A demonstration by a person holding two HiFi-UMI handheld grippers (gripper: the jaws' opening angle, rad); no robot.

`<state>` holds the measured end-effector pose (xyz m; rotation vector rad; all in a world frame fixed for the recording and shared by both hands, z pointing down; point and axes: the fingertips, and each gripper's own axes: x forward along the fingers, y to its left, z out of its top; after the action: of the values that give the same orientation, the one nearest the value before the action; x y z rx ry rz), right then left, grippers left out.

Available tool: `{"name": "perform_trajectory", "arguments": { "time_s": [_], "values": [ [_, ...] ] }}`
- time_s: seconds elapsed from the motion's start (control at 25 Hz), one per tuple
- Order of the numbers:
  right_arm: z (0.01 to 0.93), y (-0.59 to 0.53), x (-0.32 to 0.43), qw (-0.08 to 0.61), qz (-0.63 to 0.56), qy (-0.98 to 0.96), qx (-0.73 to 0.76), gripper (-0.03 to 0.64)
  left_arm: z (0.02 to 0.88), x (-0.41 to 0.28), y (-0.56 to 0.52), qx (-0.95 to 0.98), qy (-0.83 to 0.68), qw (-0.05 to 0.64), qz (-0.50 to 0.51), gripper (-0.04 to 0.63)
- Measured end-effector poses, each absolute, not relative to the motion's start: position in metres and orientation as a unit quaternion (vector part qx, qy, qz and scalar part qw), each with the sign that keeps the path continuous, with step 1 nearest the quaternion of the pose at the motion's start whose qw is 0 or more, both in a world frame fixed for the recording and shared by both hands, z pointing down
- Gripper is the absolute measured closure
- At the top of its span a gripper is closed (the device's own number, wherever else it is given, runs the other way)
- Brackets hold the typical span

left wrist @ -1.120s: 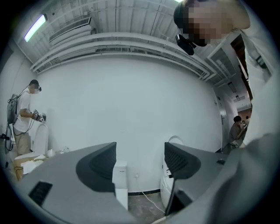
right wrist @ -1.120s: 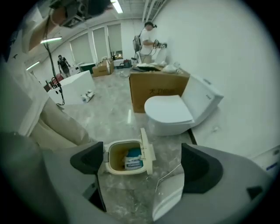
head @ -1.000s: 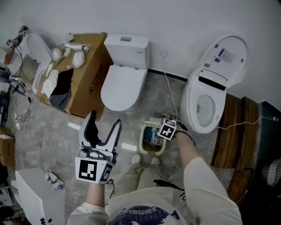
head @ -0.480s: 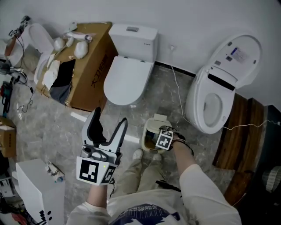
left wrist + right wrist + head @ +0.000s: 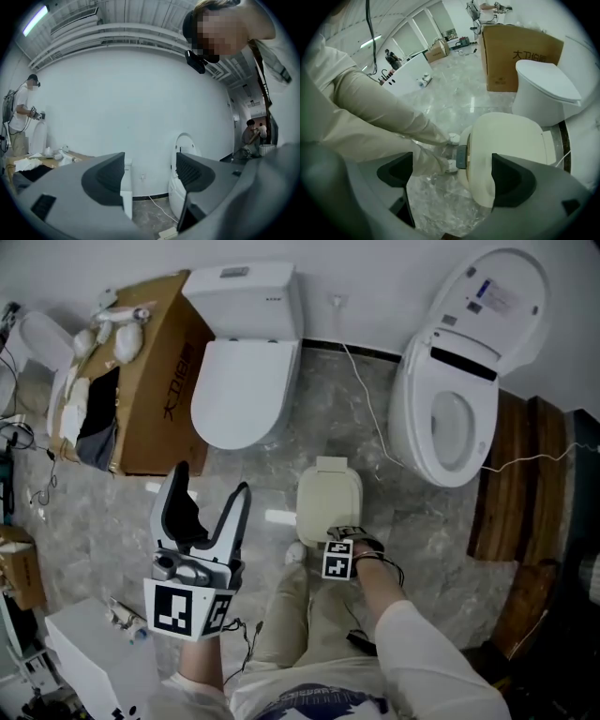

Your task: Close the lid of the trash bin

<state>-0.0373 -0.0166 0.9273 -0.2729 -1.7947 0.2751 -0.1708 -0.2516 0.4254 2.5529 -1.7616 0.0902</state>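
Note:
The small cream trash bin [image 5: 328, 502] stands on the marble floor between the two toilets, with its lid [image 5: 506, 150] down flat over the top. My right gripper [image 5: 339, 538] hovers just in front of the bin's near edge, open, nothing between its fingers; in the right gripper view the lid lies directly ahead of the jaws. My left gripper [image 5: 204, 493] is held up well to the left of the bin, open and empty, pointing toward the wall.
A white toilet with closed seat [image 5: 242, 390] stands behind the bin, and another toilet with raised lid [image 5: 450, 418] stands to the right. A cardboard box [image 5: 141, 381] sits at left, wooden boards [image 5: 511, 484] at right. A cable [image 5: 366, 418] runs along the floor.
The bin's lid, open a second ago with contents showing, now lies shut. My right gripper has drawn back toward me from the bin's rim.

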Motion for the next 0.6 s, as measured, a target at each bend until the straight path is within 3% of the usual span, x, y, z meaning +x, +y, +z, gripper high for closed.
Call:
{"name": "perform_trajectory", "arguments": {
  "time_s": [0.32,0.4,0.48,0.6],
  "values": [
    [1.002,0.003,-0.04,0.601,0.131,-0.778,-0.123,0.09,0.478,-0.158,-0.266,0.827,-0.562,0.01,0.016,0.27],
    [1.009,-0.004,-0.041,0.588,0.125,-0.792,-0.107,0.121,0.487,-0.154,-0.27,0.829,-0.56,0.009,0.014,0.27],
    [1.011,-0.012,-0.041,0.571,0.116,-0.808,-0.091,0.198,0.495,-0.151,-0.273,0.83,-0.558,0.011,0.013,0.27],
    [1.012,-0.01,-0.041,0.559,0.106,-0.817,-0.09,0.202,0.5,-0.15,-0.275,0.829,-0.558,0.014,0.011,0.27]
  ]
}}
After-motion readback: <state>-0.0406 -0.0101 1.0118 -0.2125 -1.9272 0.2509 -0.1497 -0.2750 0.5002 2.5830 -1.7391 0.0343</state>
